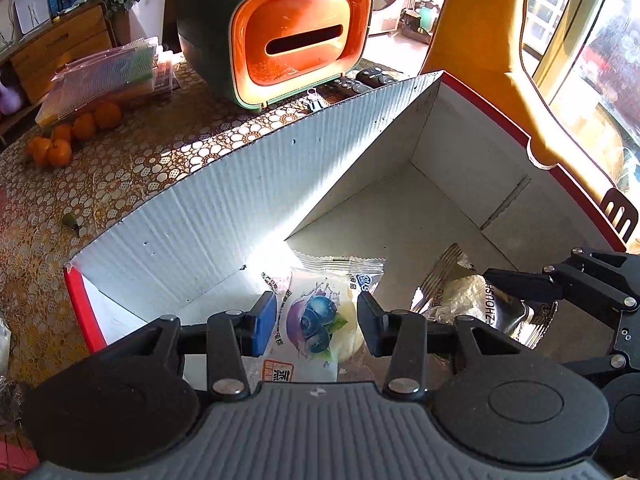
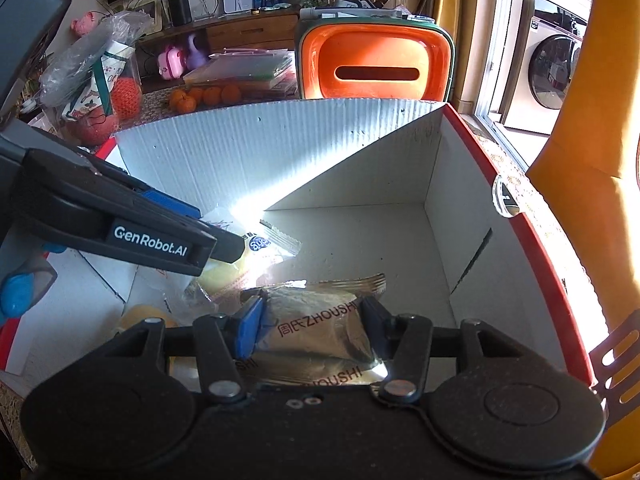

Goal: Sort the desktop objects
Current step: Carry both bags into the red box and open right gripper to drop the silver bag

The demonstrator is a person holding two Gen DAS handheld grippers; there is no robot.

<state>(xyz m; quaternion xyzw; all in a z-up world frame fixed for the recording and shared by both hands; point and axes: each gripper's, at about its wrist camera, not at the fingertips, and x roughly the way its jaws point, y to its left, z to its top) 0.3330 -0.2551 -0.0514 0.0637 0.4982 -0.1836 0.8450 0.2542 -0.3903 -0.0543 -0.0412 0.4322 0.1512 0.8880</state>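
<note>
Reaching down into the white corrugated cardboard box (image 1: 224,200) with red outer walls, both grippers hang over its floor; box taken as landmark throughout.

Left gripper (image 1: 317,322): jaws narrow, one blue pad and one black pad flanking a blueberry-print snack packet (image 1: 316,324); pads sit at the packet's two sides, seemingly closed on it, though actual pressing is hard to confirm; packet is in the box's near left part, by the foot of the sunlit corrugated wall; a pale yellow bun shows through the wrapper.

Right gripper (image 2: 313,326): jaws about halfway apart, no earlier view to compare; a silver foil packet printed ZHOUSHI (image 2: 320,328) lies between the pads; blue pad touches its left edge, black pad at its right edge; whether it is gripped or merely straddled I cannot tell; the packet seems to rest on a second, similar foil packet (image 2: 332,376) on the box floor, nearer the camera.

In the left wrist view the right gripper (image 1: 500,276) enters from the box's right side, its tip over the foil packet (image 1: 464,296); in the right wrist view the left gripper (image 2: 236,246) enters from the box's left, marked GenRobot.AI.

Beyond the box's far wall: orange and green tissue box (image 1: 296,36) with a slot in its face; oranges (image 1: 72,132) to the far left of the box on the patterned tablecloth (image 1: 120,184); clear plastic cases (image 1: 108,76) behind the oranges.
</note>
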